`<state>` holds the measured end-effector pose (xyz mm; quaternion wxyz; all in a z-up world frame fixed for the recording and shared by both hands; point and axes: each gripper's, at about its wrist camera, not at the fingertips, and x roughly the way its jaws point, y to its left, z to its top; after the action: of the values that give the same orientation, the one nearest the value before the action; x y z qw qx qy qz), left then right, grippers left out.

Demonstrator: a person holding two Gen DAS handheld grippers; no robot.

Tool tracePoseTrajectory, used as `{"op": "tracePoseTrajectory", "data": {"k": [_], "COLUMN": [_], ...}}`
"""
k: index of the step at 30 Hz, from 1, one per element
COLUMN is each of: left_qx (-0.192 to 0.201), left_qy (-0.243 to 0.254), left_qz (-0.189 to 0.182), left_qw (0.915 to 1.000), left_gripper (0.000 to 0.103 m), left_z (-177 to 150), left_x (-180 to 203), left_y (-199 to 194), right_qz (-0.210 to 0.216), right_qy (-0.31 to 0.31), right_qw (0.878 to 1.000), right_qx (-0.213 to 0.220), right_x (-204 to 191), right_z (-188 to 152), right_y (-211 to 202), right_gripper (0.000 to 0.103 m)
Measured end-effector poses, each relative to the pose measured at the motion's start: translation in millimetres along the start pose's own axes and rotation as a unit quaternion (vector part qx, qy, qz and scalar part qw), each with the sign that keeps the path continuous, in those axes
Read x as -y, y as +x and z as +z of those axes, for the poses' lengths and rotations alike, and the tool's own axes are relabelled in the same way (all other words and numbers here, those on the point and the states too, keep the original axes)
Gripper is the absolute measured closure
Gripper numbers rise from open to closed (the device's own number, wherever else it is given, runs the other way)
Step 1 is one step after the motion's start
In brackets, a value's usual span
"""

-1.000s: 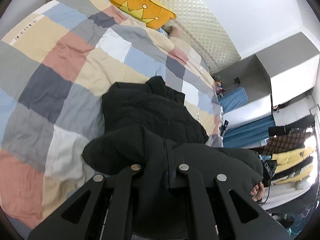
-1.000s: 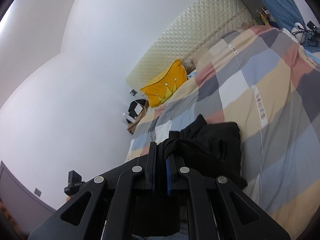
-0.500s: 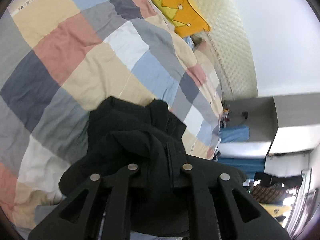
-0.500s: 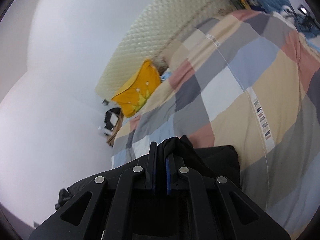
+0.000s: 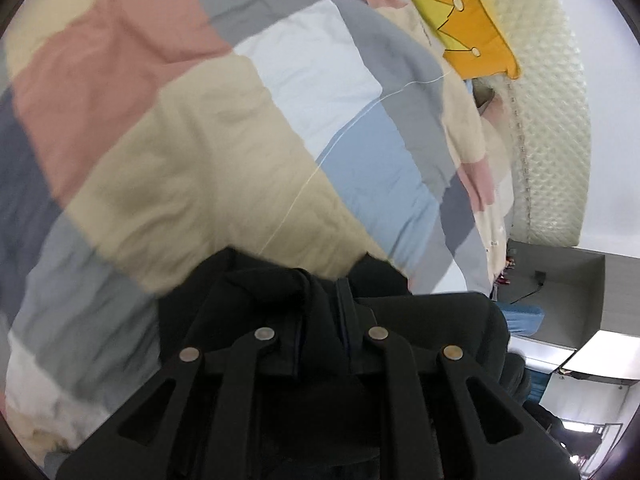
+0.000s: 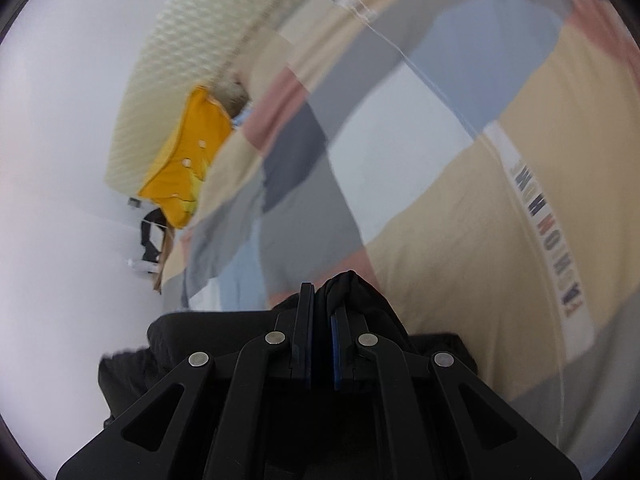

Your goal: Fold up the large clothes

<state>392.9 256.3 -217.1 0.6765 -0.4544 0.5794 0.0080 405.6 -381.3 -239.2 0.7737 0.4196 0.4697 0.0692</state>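
Observation:
A black garment (image 5: 440, 320) bunches around my left gripper (image 5: 322, 300), which is shut on a thick fold of it, just above the checked quilt (image 5: 200, 160). The fabric hides the left fingertips. In the right wrist view my right gripper (image 6: 322, 300) is shut on a thin edge of the same black garment (image 6: 360, 292). That edge pokes out past the blue pads (image 6: 334, 344), and the rest hangs dark beneath the fingers. Both grippers point down at the bed, close over the quilt (image 6: 460, 220).
A yellow cushion (image 5: 472, 12) leans on the cream padded headboard (image 5: 552, 120) at the bed's far end; both cushion (image 6: 188, 168) and headboard (image 6: 200, 40) also show in the right view. Grey shelving (image 5: 560, 280) stands beyond the bed. A bedside table (image 6: 160, 240) stands by the white wall.
Both grippers have come down and forward over the quilt with the black garment in them, and both views have rolled. The spread part of the garment ahead has passed under the fingers.

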Motion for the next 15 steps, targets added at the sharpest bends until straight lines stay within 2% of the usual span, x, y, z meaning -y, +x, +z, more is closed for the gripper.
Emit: {"op": "tracePoseTrajectory", "data": {"k": [4, 8, 12, 15], "left_qx": [-0.009, -0.034, -0.049, -0.056], "left_qy": [0.007, -0.009, -0.015, -0.011], "left_qz": [0.015, 0.01, -0.007, -0.022], "left_qw": [0.9998, 0.9993, 0.9986, 0.9981], "left_gripper": [0.087, 0.087, 0.087, 0.085], "left_z": [14.8, 22.4, 18.1, 4.0], "left_x": [7.6, -1.9, -11.7, -18.0], "left_y": [28.4, 44.3, 40.1, 23.1], "right_qz": [-0.002, 0.016, 0.056, 0.075], "right_qy": [0.026, 0.066, 0.06, 0.042], "right_qw": [0.999, 0.996, 0.994, 0.993], "right_qx": [-0.024, -0.052, -0.069, -0.075], "right_x": [23.4, 44.7, 45.5, 40.6], "right_z": [10.5, 9.4, 4.8, 0.0], "right_y": [33.4, 50.7, 38.5, 18.7], "right_gripper": [0.099, 0.099, 0.093, 0.09]}}
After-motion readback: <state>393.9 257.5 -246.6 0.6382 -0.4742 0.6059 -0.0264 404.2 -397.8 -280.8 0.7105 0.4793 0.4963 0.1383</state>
